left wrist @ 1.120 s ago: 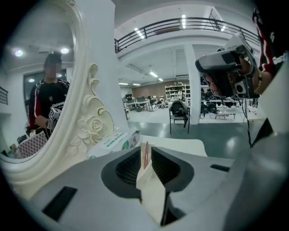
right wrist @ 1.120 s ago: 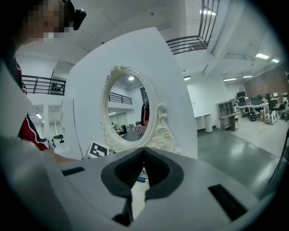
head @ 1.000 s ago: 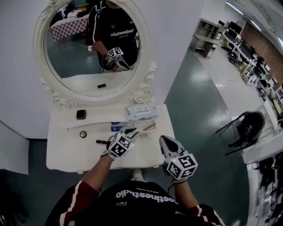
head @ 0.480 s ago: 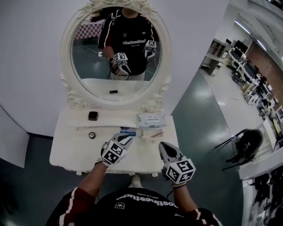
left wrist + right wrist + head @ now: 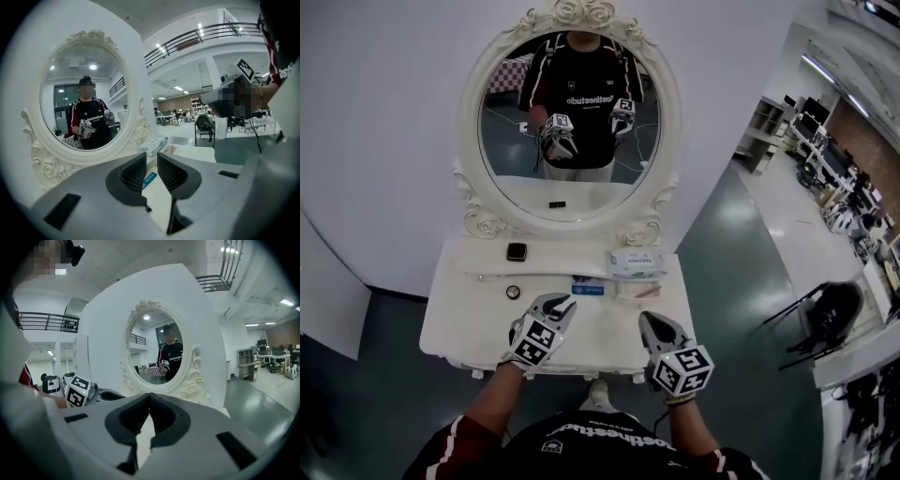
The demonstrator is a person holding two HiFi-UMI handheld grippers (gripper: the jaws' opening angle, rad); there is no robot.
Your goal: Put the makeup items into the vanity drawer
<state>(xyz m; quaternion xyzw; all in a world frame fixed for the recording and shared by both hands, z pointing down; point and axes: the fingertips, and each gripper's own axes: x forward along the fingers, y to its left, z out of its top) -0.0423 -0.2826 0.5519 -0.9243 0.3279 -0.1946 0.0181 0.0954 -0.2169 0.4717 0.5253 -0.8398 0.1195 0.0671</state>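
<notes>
A: The white vanity surface [image 5: 464, 314] carries the makeup items [image 5: 517, 251], all lying loose; no open drawer shows.
B: Nothing is stowed yet. The left gripper [image 5: 555, 302] is narrowly parted and empty; the right gripper [image 5: 649, 320] is closed and empty.

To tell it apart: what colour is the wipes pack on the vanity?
Wipes pack: white, green print; clearest in head view.

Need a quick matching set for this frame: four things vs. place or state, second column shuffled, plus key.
Things:
1. wipes pack
2. dark square case
3. left gripper
4. right gripper

Place or state:
A. fingers closed tip to tip, nothing held
B. left side of the vanity top, by the mirror base
C. fingers slightly apart, nothing between them
D. right side of the vanity top, by the mirror base

Pairs: 1-D, 2-B, 3-C, 4-A
</notes>
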